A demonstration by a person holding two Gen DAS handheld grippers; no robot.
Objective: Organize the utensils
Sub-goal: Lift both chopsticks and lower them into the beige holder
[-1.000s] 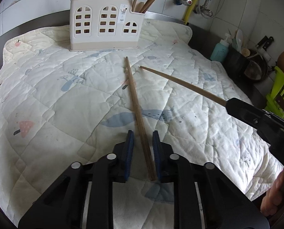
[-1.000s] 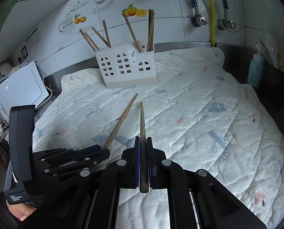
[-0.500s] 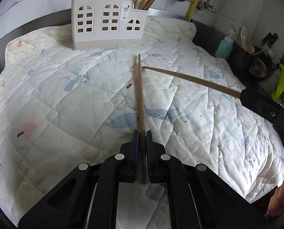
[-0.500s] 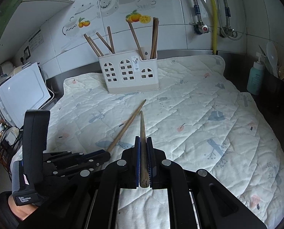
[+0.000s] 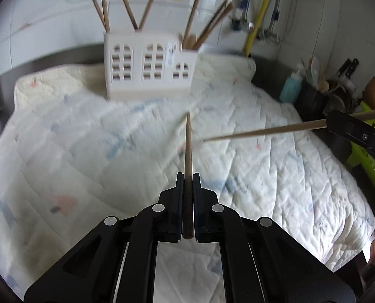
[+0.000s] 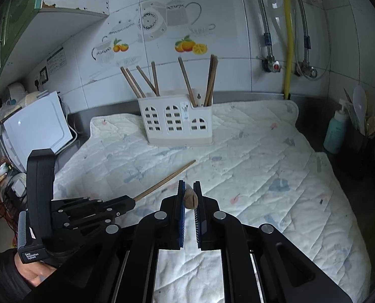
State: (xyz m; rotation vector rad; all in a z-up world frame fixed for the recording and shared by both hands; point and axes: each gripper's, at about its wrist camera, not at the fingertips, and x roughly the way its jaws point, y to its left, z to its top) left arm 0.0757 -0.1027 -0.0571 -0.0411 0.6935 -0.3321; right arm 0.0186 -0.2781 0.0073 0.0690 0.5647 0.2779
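A white utensil holder (image 5: 149,68) with arched cut-outs stands at the far side of the quilted cloth, with several wooden chopsticks upright in it. My left gripper (image 5: 187,176) is shut on a dark wooden chopstick (image 5: 187,146) that hangs above the cloth and points at the holder. My right gripper (image 6: 189,184) is shut on a second chopstick (image 6: 189,197), seen almost end-on. The left wrist view shows that chopstick (image 5: 263,131) slanting in from the right. In the right wrist view the holder (image 6: 177,123) is straight ahead and the left gripper (image 6: 132,199) is at lower left.
A white quilted cloth (image 6: 263,164) covers the counter. A teal bottle (image 6: 336,133) and a dark pot of utensils stand at the right edge, with a green basket (image 5: 364,156) nearer. A white appliance (image 6: 36,126) is at the left. Pipes run down the tiled wall.
The left gripper's jaws closed on the chopstick lying between them and lifted it off the cloth. The right gripper rose with its chopstick. The holder now looks closer in both views.
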